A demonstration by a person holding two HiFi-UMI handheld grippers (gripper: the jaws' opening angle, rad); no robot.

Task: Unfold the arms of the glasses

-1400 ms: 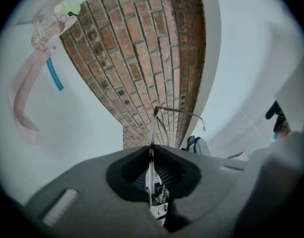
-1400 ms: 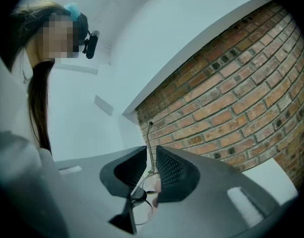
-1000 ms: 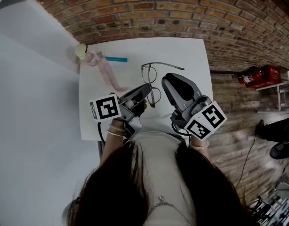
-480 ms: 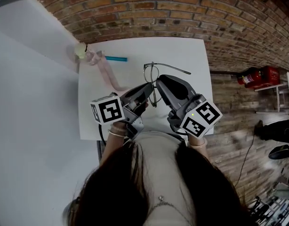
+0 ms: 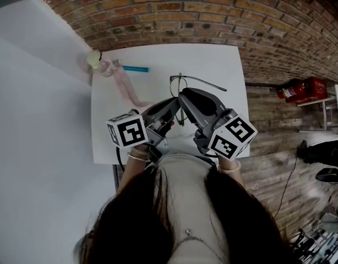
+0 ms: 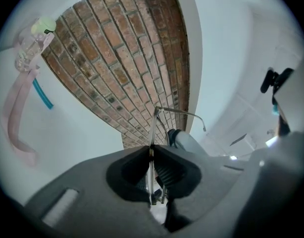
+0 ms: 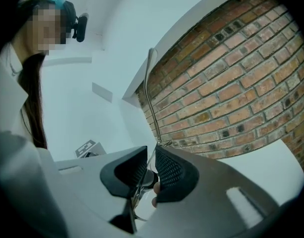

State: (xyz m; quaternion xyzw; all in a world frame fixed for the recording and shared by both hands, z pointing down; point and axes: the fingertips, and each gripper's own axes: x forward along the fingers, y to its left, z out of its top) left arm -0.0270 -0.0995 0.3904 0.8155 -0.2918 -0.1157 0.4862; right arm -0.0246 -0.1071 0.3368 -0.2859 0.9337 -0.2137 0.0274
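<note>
Thin dark-rimmed glasses (image 5: 180, 87) are held over the near part of the white table (image 5: 213, 59). My left gripper (image 5: 172, 103) is shut on the frame's near rim; in the left gripper view the rim runs between the pads of this gripper (image 6: 151, 151). My right gripper (image 5: 183, 97) comes in from the right, shut on the thin wire of the glasses (image 7: 150, 83) by the hinge, as the right gripper (image 7: 152, 158) shows in its own view. One arm of the glasses (image 5: 210, 84) sticks out to the right. The lower lens is hidden behind the jaws.
A small bottle with a yellow-green cap (image 5: 94, 59) and a pink strap (image 5: 127, 89) lies at the table's far left, next to a teal stick (image 5: 136, 69). A brick floor surrounds the table. A red fire extinguisher (image 5: 301, 88) lies at the right.
My right gripper has moved left from beside the glasses and shut on them. The free arm of the glasses has swung further out to the right. The left gripper has barely moved.
</note>
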